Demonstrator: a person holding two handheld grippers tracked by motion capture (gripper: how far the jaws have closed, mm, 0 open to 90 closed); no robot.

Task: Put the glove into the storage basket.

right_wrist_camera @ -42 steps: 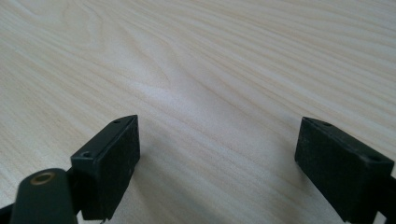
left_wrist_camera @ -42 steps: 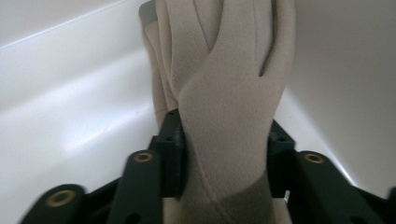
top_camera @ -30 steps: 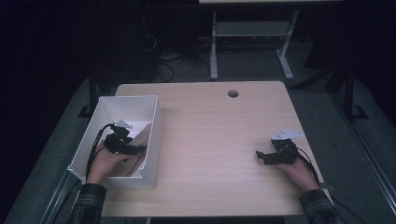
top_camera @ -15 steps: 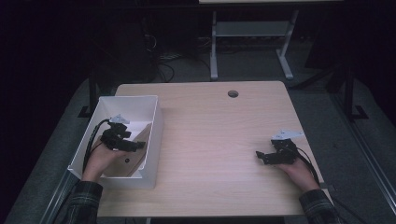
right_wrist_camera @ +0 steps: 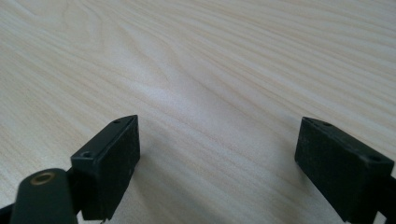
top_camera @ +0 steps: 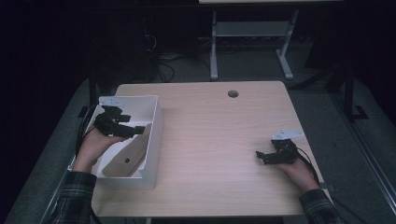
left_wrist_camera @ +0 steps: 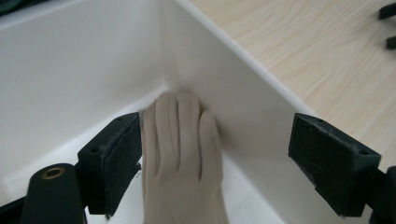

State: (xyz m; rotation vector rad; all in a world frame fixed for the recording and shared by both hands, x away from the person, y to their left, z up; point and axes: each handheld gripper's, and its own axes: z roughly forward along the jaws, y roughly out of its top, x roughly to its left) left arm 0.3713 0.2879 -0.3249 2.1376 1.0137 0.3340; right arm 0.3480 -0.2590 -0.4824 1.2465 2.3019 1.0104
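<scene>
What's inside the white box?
A tan glove lies in the box, its fingers up the wall. The left tool sits over it, open. The floor under the glove is covered.

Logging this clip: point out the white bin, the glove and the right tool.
white bin [top_camera: 156,140], high view, right wall.
glove [left_wrist_camera: 180,158], left gripper view, back of the hand.
right tool [top_camera: 262,157], high view, between its tips.

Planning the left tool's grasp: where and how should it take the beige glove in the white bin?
Probably the finger end of the beige glove, approached from above. It lies limp against the white bin wall by the corner, so a sideways approach is blocked. The left tool already stands open around it.
</scene>
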